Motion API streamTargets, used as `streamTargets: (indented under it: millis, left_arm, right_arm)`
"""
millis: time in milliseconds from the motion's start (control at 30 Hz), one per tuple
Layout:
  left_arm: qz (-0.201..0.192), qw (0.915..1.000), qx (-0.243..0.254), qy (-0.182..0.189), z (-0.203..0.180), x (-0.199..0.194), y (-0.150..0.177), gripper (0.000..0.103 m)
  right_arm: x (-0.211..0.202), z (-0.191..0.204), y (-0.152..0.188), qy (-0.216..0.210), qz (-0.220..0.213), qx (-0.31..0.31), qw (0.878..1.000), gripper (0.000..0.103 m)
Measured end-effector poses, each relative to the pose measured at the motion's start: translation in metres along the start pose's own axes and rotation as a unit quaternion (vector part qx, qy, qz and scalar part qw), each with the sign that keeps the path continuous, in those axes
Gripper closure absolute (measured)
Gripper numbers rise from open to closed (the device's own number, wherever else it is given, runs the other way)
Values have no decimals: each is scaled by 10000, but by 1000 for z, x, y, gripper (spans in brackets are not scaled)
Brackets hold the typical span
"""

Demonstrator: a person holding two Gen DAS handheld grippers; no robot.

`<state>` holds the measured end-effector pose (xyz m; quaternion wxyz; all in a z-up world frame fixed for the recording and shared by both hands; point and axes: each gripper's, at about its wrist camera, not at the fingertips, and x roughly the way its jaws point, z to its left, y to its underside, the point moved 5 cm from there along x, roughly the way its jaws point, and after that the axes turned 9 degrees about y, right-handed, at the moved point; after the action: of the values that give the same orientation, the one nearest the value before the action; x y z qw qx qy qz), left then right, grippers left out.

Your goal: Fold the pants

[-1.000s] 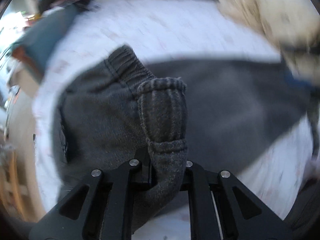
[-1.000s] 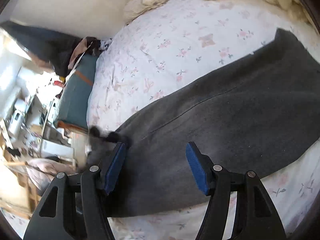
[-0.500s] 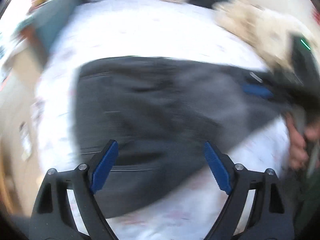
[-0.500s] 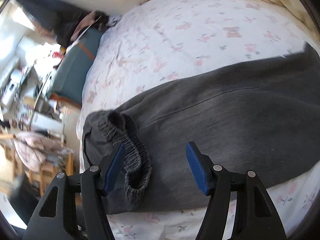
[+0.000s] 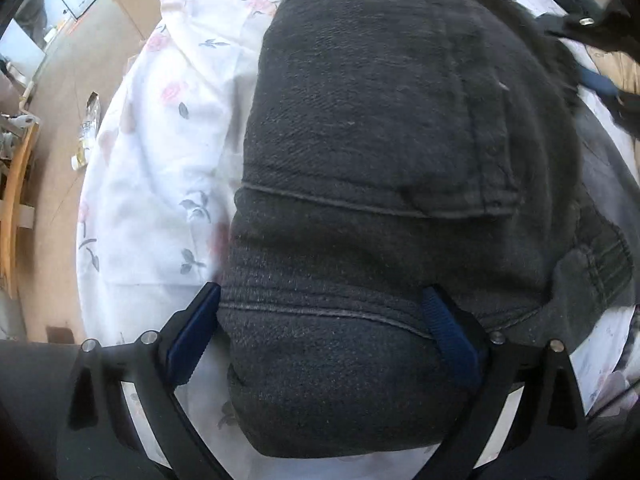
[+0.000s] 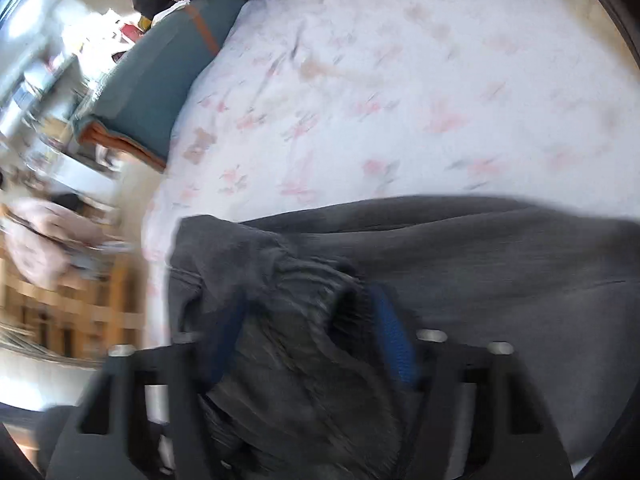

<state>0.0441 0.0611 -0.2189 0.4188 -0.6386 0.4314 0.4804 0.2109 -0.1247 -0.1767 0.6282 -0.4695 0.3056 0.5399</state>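
Observation:
Dark grey sweatpants (image 5: 380, 140) lie on the floral bedsheet (image 5: 160, 152). In the left wrist view my left gripper (image 5: 320, 340) is open, its blue pads straddling the pants' ribbed waistband end, close above the cloth. In the right wrist view, which is blurred, my right gripper (image 6: 308, 344) is open with the bunched ribbed cuff (image 6: 304, 292) between its fingers; the pants' leg (image 6: 480, 248) stretches to the right. The right gripper also shows at the top right of the left wrist view (image 5: 600, 80).
The bed's left edge drops to a brown floor (image 5: 60, 100) with wooden furniture (image 5: 16, 184). A teal cushion (image 6: 160, 80) and cluttered shelves lie beyond the bed's far left corner.
My left gripper let go of the ribbed cuff and came down open over the waistband end. My right gripper moved left and down onto the dropped cuff.

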Motion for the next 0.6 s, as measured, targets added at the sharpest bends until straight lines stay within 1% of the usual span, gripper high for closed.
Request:
streamTargets:
  millis: [33, 67, 100, 133, 167, 200, 233, 267, 300, 333, 400, 433, 467, 533, 600]
  left_arm:
    - [-22, 10000, 74, -51, -1, -1, 2, 5]
    - [-42, 9999, 138, -71, -2, -2, 3, 5]
    - [-41, 9998, 185, -67, -1, -2, 5, 5]
    - [1, 9998, 180, -12, -2, 0, 6, 5]
    - [-2, 9999, 131, 43, -1, 0, 7, 5]
    - [11, 9999, 77, 74, 1, -1, 7, 5]
    - [27, 9999, 68, 82, 1, -2, 8, 5]
    - [23, 9999, 75, 74, 2, -3, 8, 5]
    - [10, 9999, 89, 47, 2, -5, 9, 5]
    - [-8, 9999, 105, 1, 0, -5, 9, 5]
    - [-29, 9999, 131, -31, -2, -9, 10, 7]
    - [-79, 9999, 121, -31, -3, -14, 9, 8]
    - [-153, 9998, 105, 11, -16, -13, 4, 8]
    - [-351, 9993, 111, 118, -24, -27, 2, 8]
    - [-625, 9976, 103, 264, -25, -43, -10, 8]
  right_arm:
    - [-1, 2, -4, 35, -81, -123, 9999, 91]
    - [-9, 7, -11, -26, -328, -331, 9989, 92]
    - [-19, 10, -17, 80, -656, -508, 9965, 93]
    - [-24, 7, -24, 197, -904, -534, 9943, 93]
    - [-18, -1, -31, 207, -905, -328, 9951, 93]
    - [-9, -4, -33, 241, -769, -260, 9964, 93]
    - [3, -6, -33, 433, -628, -384, 9963, 93]
    - [12, -5, -31, 709, -580, -625, 9938, 92]
    - [17, -5, -30, 836, -538, -757, 9922, 90]
    - [18, -6, -28, 823, -451, -790, 9924, 89]
    - [2, -12, -26, 624, -342, -692, 9951, 83]
    - [-10, -15, -24, 603, -382, -675, 9952, 78]
    - [-32, -20, -18, 693, -510, -695, 9939, 77]
    - [-60, -21, -1, 781, -647, -776, 9918, 75]
    - [-82, -16, 27, 371, -557, -824, 9944, 75]
